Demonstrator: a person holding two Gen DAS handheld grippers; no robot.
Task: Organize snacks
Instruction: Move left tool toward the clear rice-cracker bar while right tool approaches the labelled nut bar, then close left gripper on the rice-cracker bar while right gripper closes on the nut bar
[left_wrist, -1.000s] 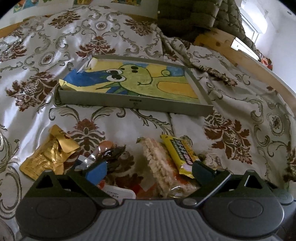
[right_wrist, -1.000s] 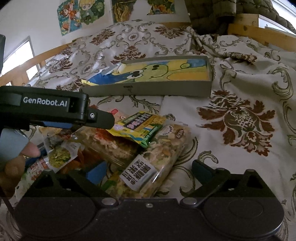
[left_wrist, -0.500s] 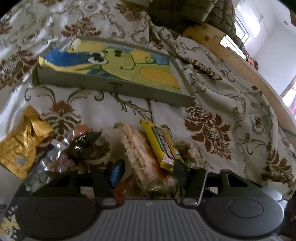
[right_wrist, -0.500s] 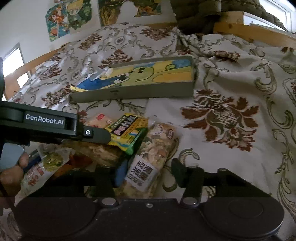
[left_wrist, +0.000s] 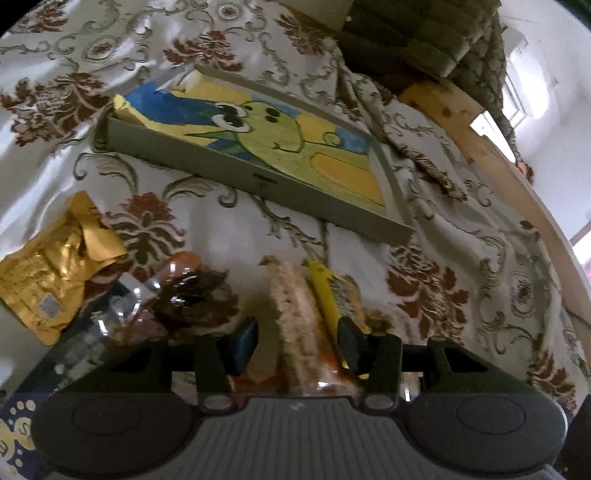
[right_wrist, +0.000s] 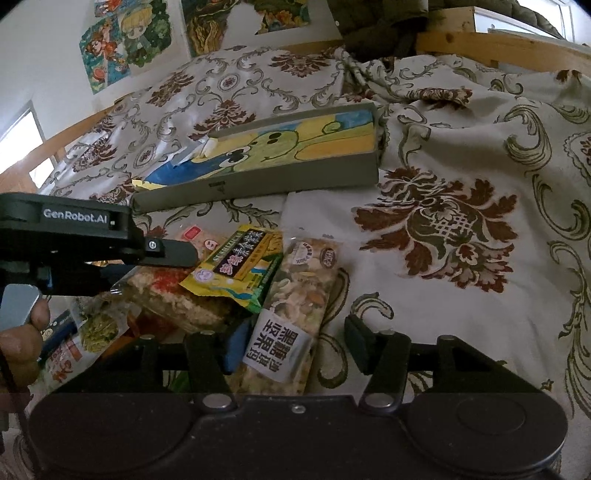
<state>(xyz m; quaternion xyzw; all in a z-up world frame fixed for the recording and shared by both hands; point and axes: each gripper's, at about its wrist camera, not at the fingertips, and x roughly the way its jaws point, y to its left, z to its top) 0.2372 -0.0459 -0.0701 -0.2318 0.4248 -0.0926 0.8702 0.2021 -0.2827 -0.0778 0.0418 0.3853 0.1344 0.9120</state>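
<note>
gripping: two bars being taken from the pile on the bed
left tool (left_wrist: 297, 338): narrowed around rice bar (left_wrist: 295, 314), contact unclear
right tool (right_wrist: 293, 345): half open astride nut bar (right_wrist: 295, 317), not clamped
tip: bars to be squeezed mid-length, yellow pack (right_wrist: 236, 269) kept clear
target: tray (right_wrist: 258, 184) beyond pile

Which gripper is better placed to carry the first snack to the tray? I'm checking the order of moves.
Left. The left gripper already brackets the rice cracker pack; the right gripper is wider around the nut bar. The tray lies straight ahead.
</note>
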